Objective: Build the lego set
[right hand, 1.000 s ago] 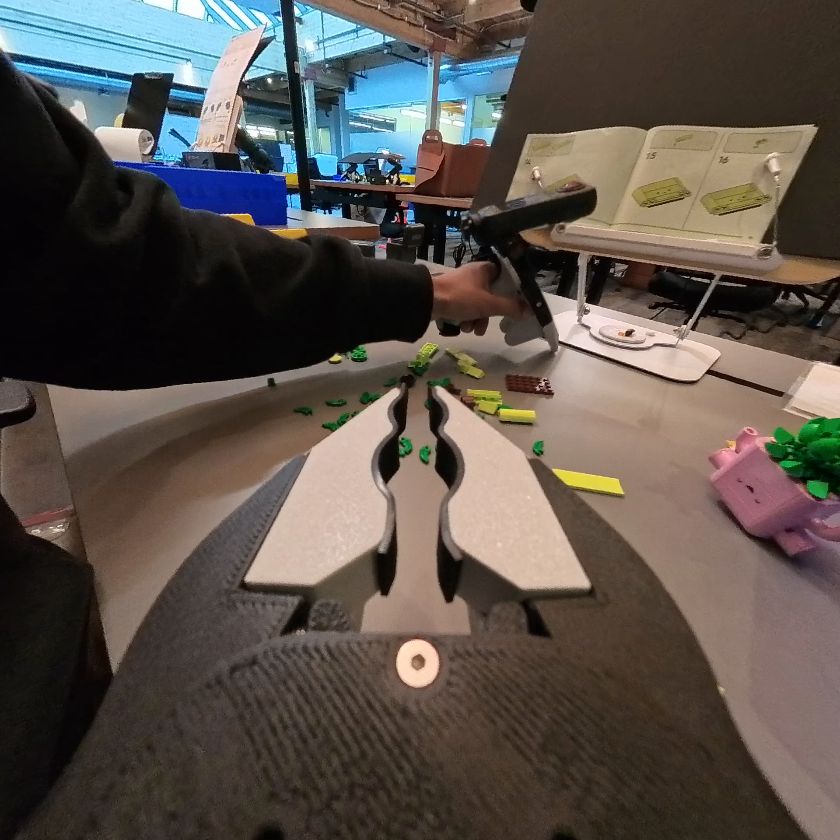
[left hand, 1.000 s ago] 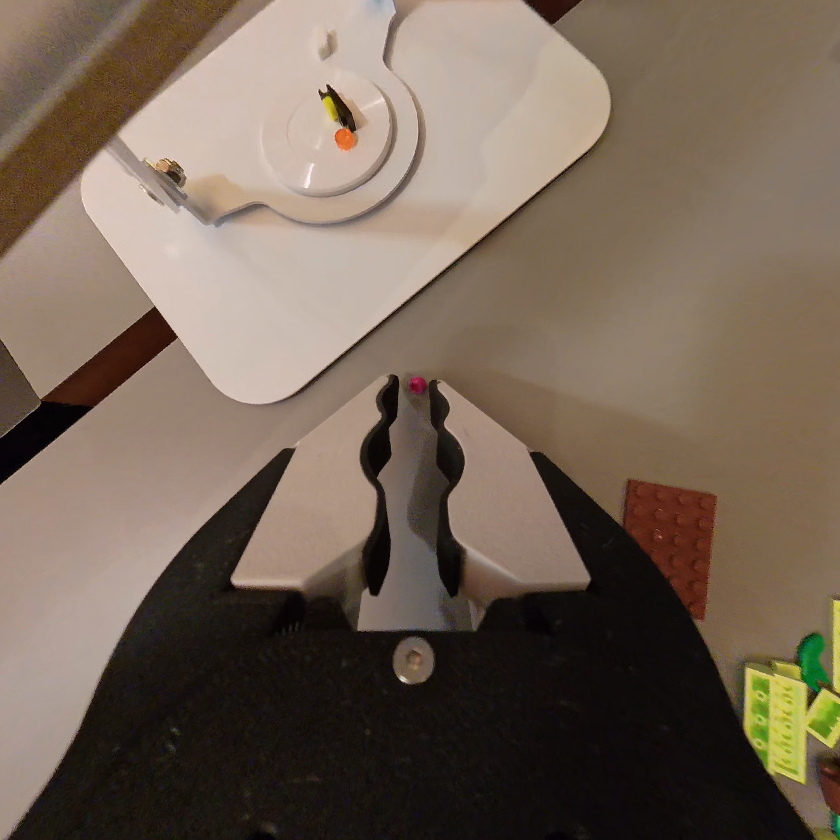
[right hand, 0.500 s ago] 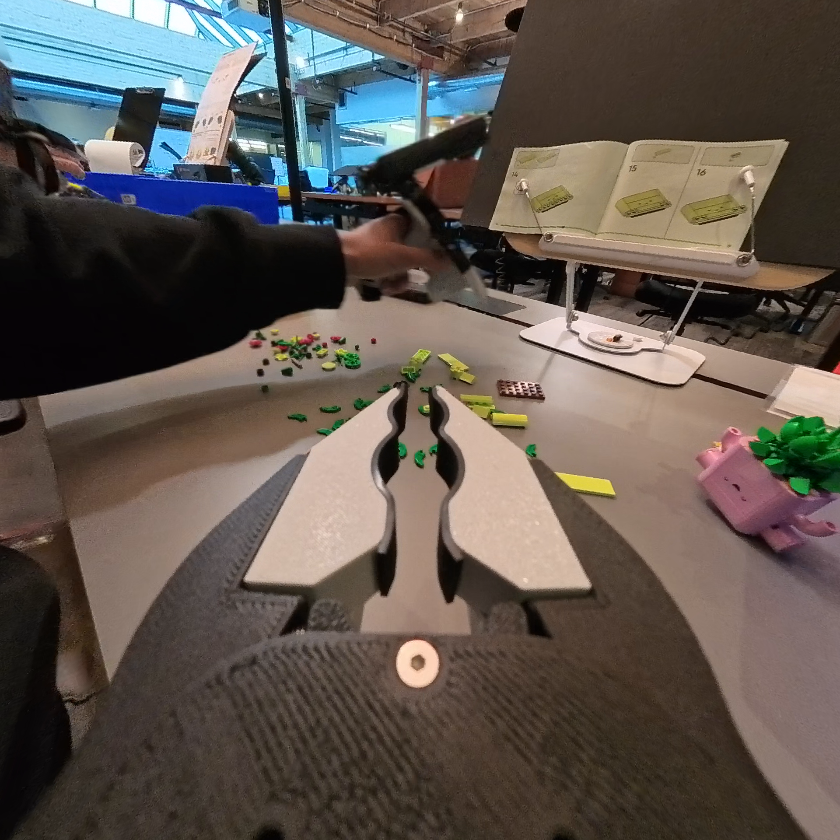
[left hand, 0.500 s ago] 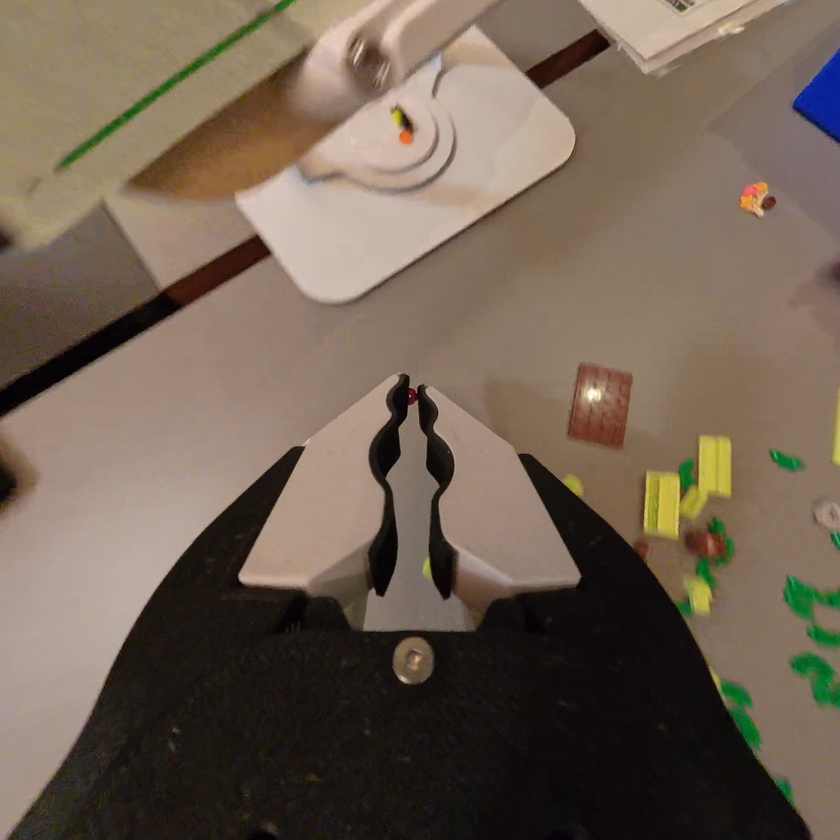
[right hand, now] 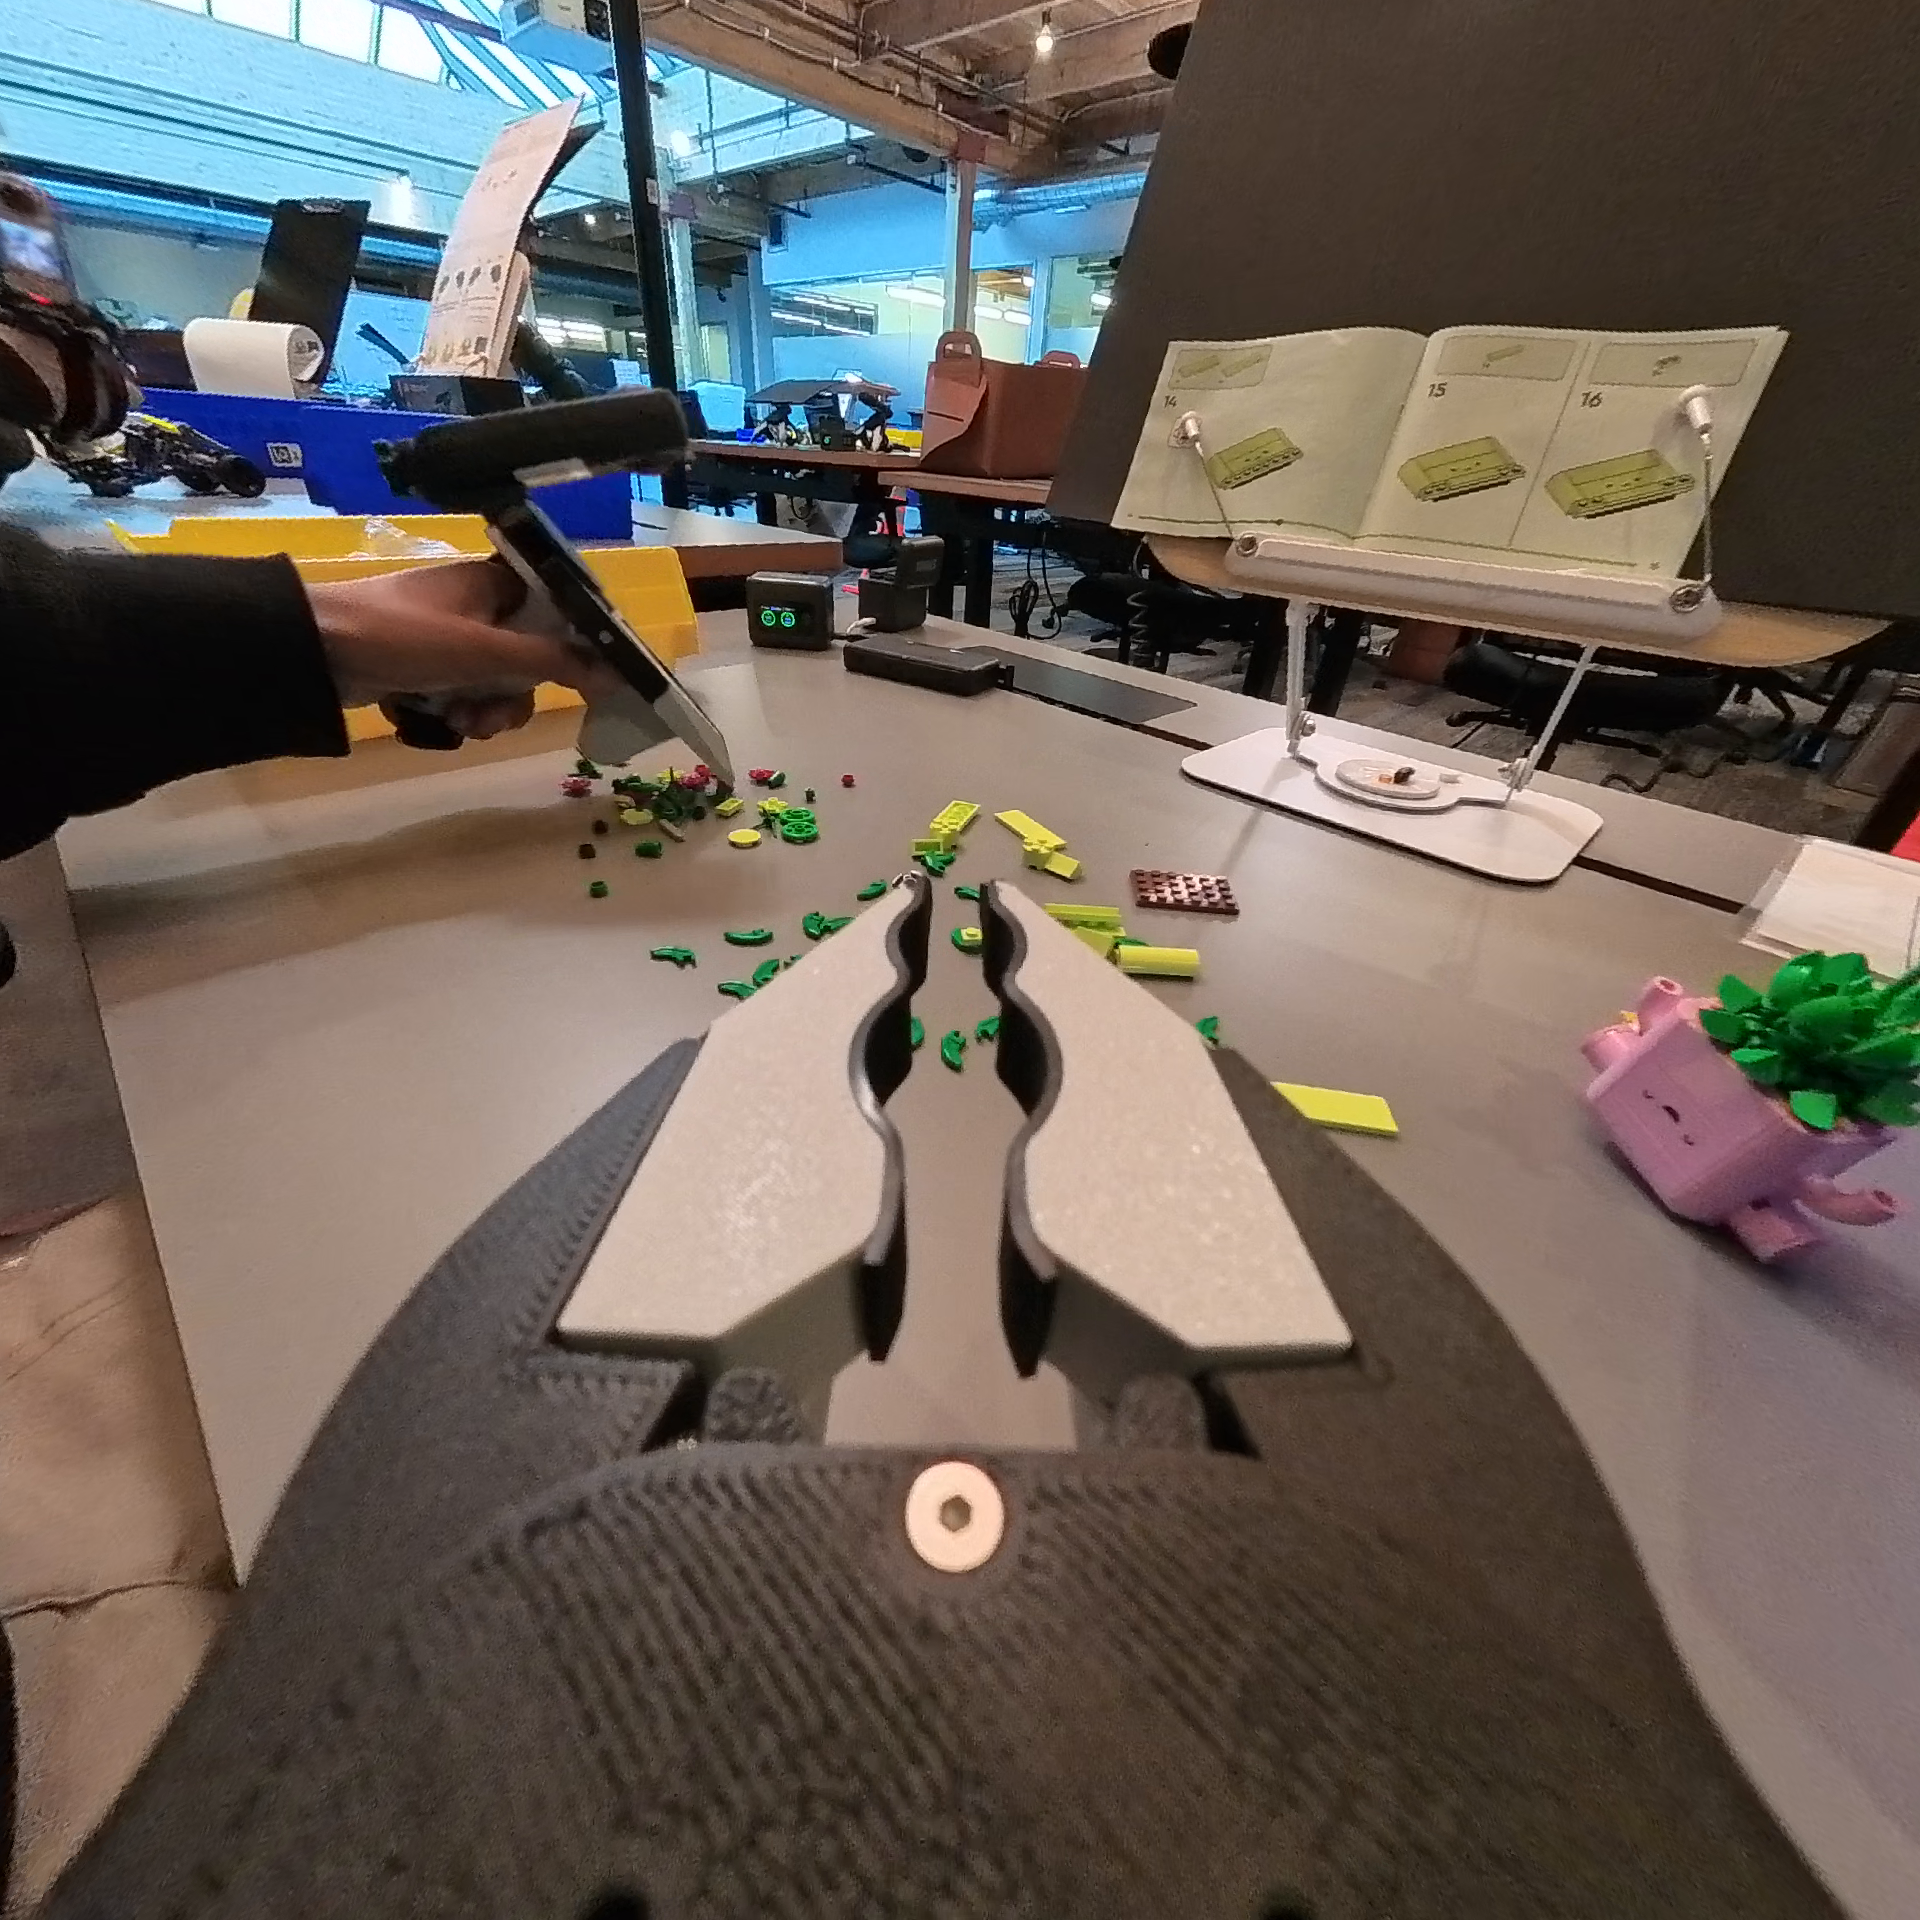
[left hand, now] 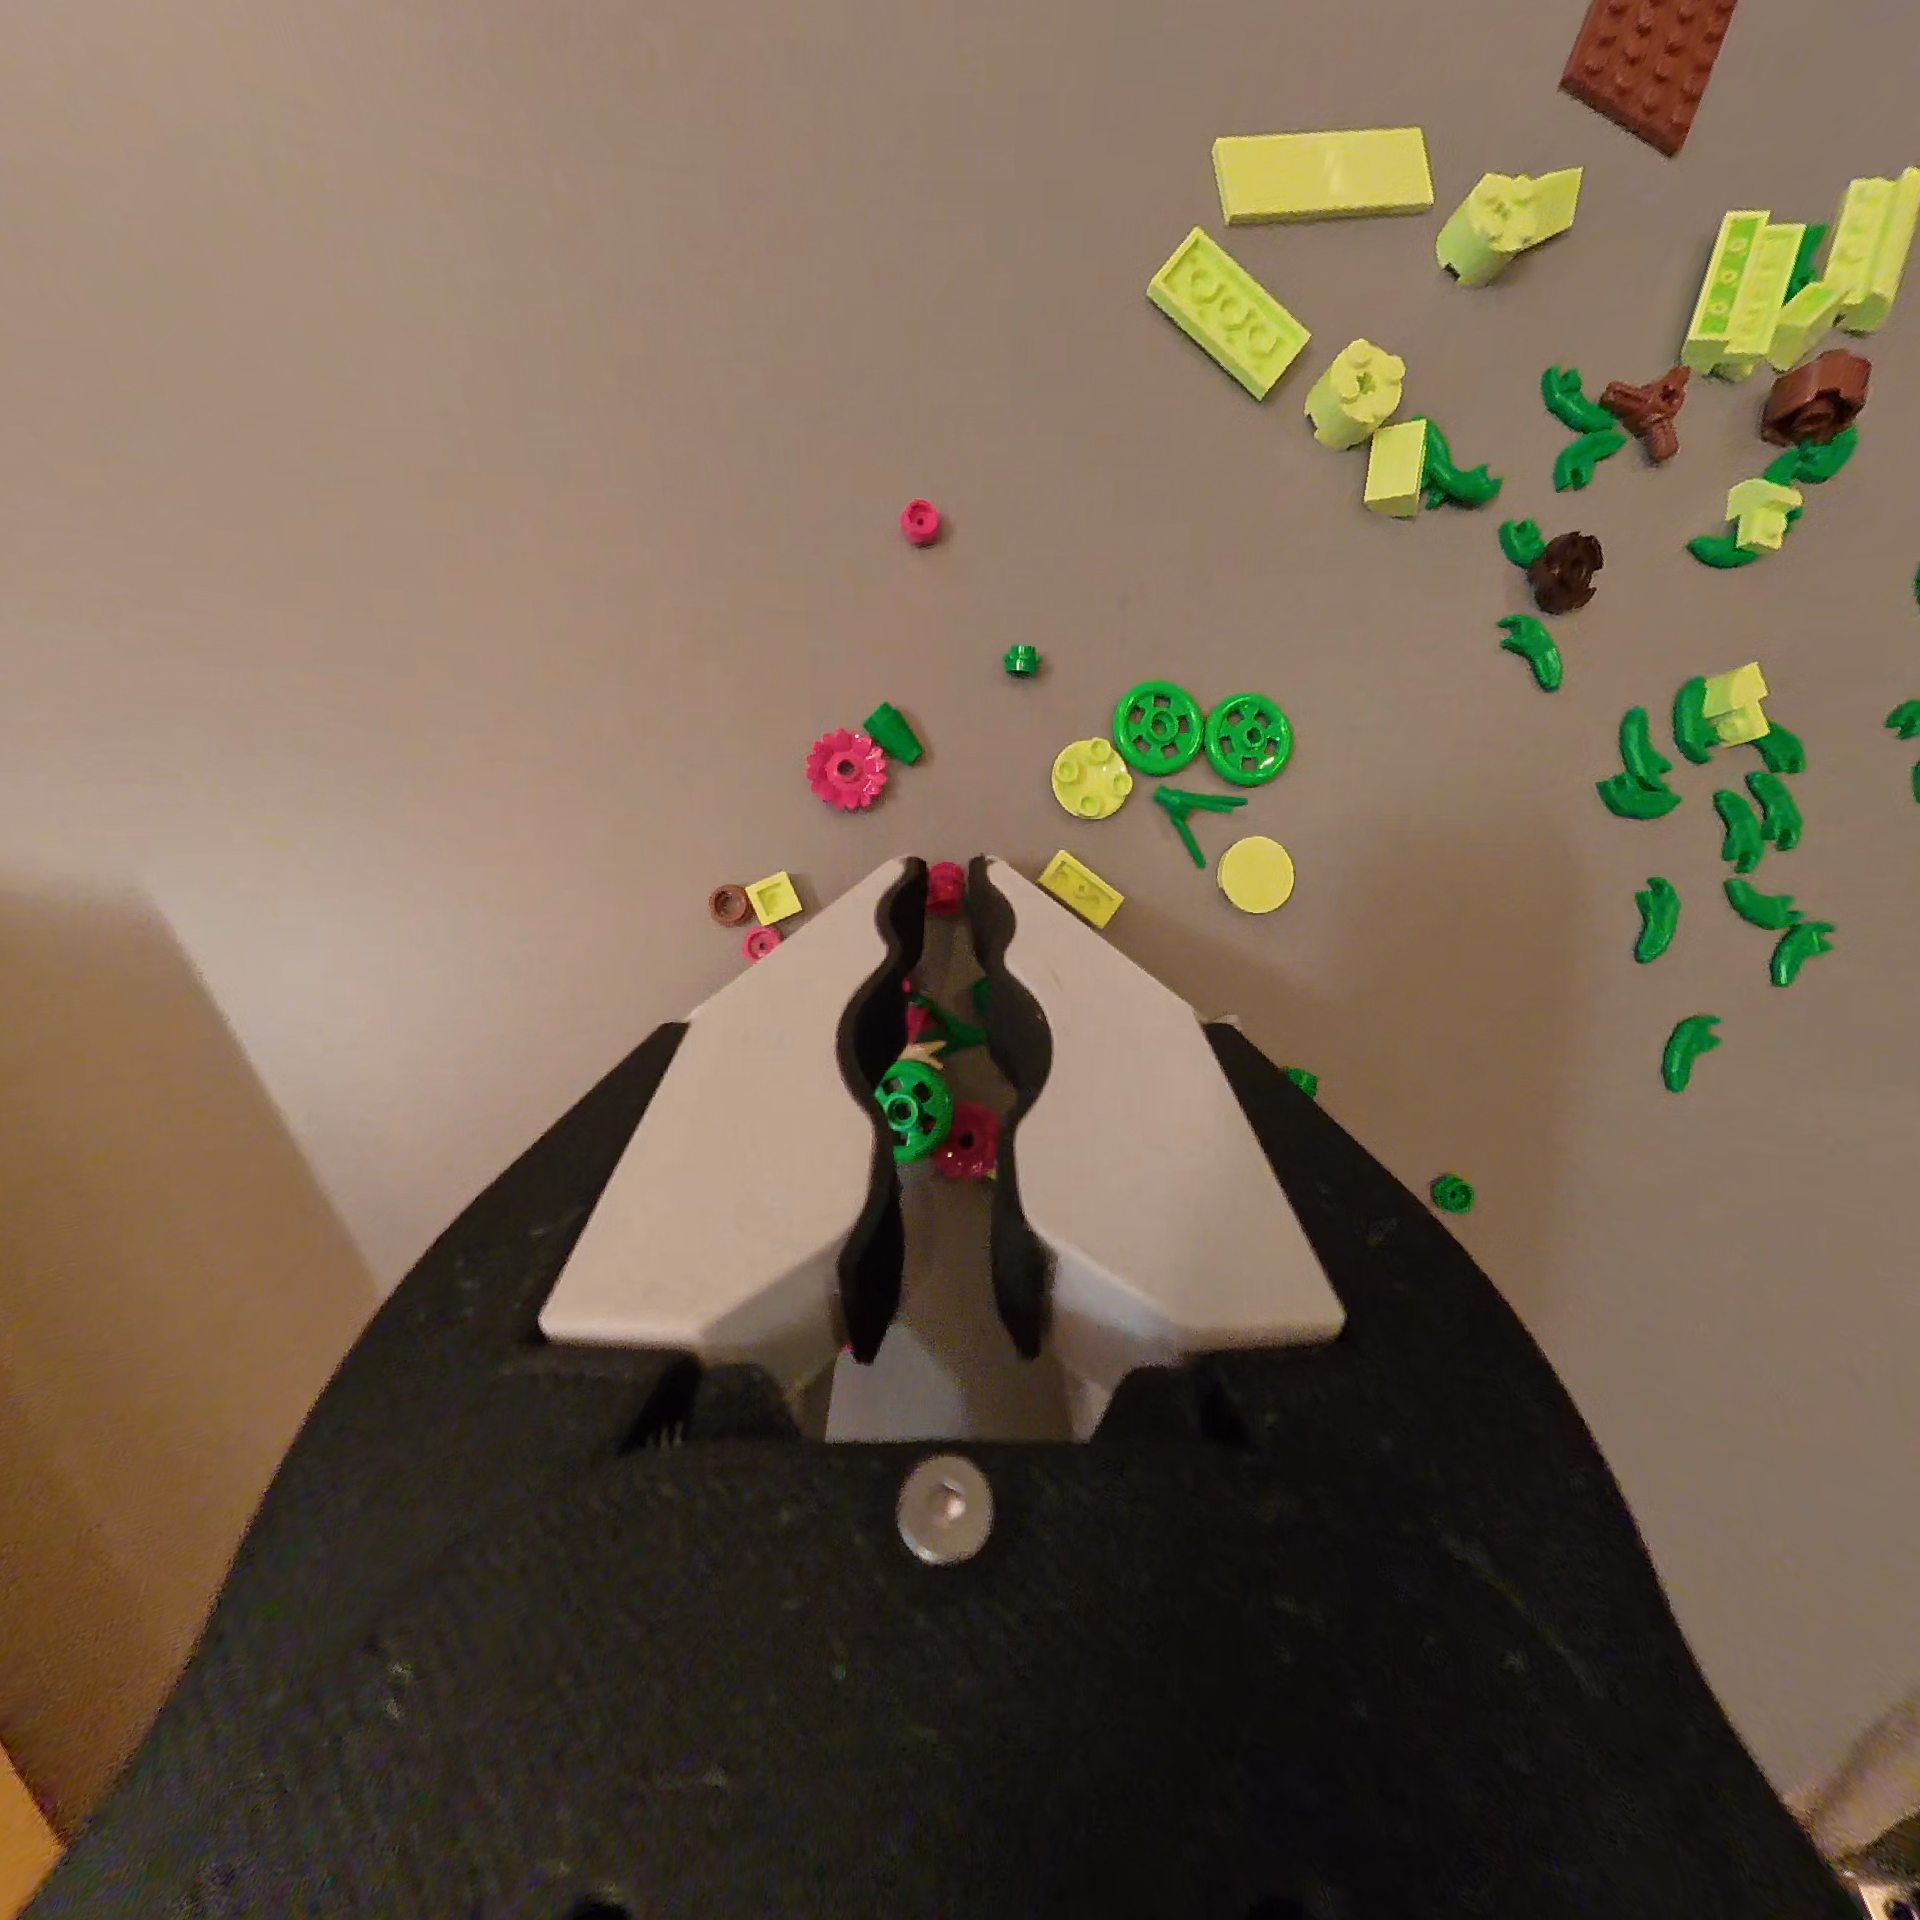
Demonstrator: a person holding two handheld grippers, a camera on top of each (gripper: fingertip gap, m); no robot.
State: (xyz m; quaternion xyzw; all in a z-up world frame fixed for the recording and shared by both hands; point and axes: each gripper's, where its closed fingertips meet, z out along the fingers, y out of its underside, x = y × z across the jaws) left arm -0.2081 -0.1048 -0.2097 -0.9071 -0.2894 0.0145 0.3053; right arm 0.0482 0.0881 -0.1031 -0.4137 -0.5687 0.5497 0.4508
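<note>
Now my left gripper (left hand: pixel 945 871) pinches a tiny round magenta stud (left hand: pixel 943 886) at its tips, jaws nearly closed. A second ago it was by the white book-stand base (right hand: pixel 1392 805); it has since swung over the scattered pile of small green, lime and magenta pieces (left hand: pixel 1164 769) on the grey table (left hand: pixel 468 364). My right gripper (right hand: pixel 951 896) hovers unchanged, slightly parted and empty, above green leaf pieces (right hand: pixel 951 1044).
</note>
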